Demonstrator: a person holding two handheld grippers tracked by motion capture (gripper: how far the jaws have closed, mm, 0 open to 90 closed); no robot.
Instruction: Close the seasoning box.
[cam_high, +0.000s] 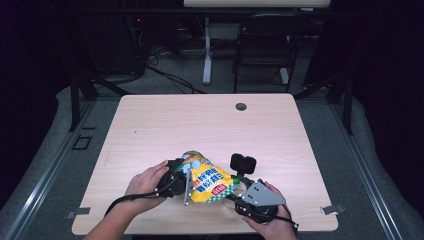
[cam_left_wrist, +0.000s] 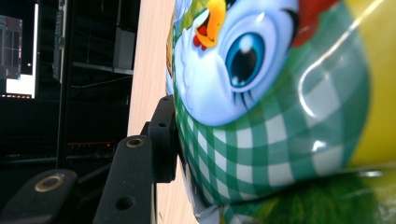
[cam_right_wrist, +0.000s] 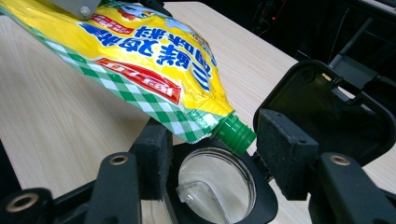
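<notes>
Lower centre of the high view: left hand-held gripper (cam_high: 186, 176) pinches the yellow pouch (cam_high: 207, 182) above the desk (cam_high: 210, 120); right hand-held gripper (cam_right_wrist: 212, 144), jaws spread, flanks the green spout (cam_right_wrist: 235, 134). Soft, glossy, likely slippery: grasp the stiff spout.

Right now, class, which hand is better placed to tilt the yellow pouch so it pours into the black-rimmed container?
Left. The left gripper is clamped on the yellow-and-green printed foil pouch, whose green threaded spout hangs over the round clear container. The right gripper stands open around the spout, holding nothing.
</notes>
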